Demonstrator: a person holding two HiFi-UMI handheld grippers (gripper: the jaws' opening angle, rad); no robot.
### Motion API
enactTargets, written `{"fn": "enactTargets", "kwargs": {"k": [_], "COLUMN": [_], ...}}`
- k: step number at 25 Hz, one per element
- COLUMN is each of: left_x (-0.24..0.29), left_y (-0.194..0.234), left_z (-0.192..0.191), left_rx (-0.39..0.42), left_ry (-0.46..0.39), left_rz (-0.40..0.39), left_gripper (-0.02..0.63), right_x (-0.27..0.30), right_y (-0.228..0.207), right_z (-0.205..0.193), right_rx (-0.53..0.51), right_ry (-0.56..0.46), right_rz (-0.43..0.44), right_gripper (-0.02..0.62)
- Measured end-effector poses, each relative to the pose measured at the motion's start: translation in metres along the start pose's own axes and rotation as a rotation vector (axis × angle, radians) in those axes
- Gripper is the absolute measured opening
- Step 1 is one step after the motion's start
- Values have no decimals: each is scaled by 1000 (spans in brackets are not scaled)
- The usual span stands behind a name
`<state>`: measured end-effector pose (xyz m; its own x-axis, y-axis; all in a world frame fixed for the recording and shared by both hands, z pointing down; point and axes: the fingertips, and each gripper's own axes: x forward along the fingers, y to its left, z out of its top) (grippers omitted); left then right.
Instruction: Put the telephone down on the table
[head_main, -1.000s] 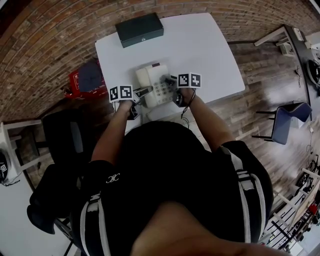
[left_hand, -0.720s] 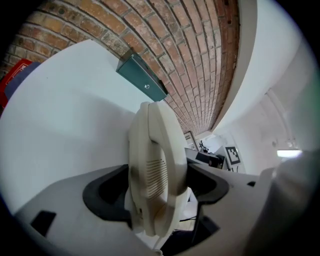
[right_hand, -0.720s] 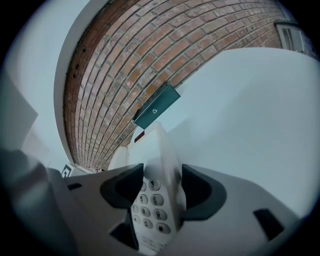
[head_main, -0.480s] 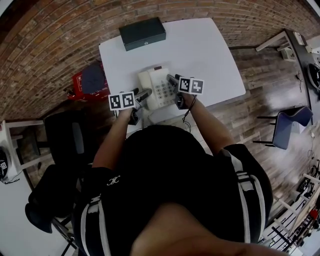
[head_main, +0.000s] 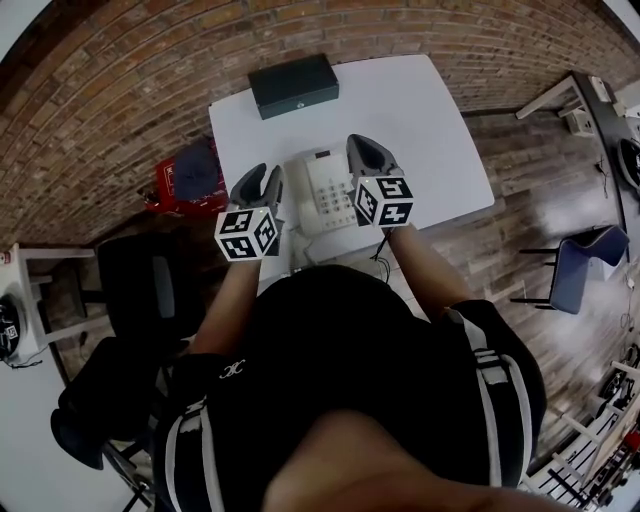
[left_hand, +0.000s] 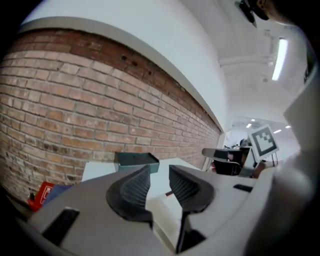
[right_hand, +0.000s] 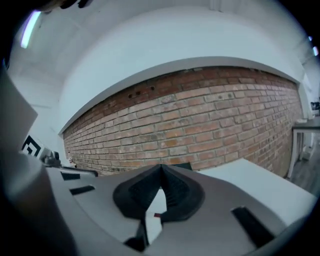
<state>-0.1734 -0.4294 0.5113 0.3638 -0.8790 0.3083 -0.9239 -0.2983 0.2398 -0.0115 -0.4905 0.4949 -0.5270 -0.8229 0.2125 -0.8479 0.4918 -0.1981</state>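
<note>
Both grippers have risen off the telephone (head_main: 325, 190) since a second ago | left gripper (head_main: 262, 180): jaws just narrowed, small gap, nothing between | right gripper (head_main: 367, 150): jaws just closed together, empty | telephone lies on the white table (head_main: 430, 110), near its front edge

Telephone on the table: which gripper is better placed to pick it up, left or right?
Probably left. Both flank the telephone, but the left gripper has its jaws apart, having just been closing with nothing between them; the right gripper is shut, empty.
</note>
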Motion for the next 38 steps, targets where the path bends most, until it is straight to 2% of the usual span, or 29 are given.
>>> {"fn": "enactTargets", "kwargs": {"k": [4,9,13,17,21,27,38], "left_x": [-18,-38,-43,-41,-42,-42,-49], "left_y": [-3,-9,-9,-7,-8,-7,-18], "left_z": [59,99,99,92,94,96,108], "left_rx": [74,113,153,142,151,157,153], "left_ry": [-137,-205,-199,-171,-177,-175,-220], "left_rz": [87,143,181,185,194,202,188], "left_gripper": [21,10,9,10,9,9,9], "right_x": [-9,-26,-23,-24,-26,-26,-38], "right_y": [20,39,42,48,51,50,52], "right_z": [47,88,80,77,81,79,84], "right_rx": [-24,-41,-9,-10,-31,-8,-2], "right_ry": [-99,-212,-181,-173,-181,-179,-215], "right_rz": [9,30,34,42,47,45,56], "right_gripper": [-2,-2,-2,-2,-2,-2,-2]}}
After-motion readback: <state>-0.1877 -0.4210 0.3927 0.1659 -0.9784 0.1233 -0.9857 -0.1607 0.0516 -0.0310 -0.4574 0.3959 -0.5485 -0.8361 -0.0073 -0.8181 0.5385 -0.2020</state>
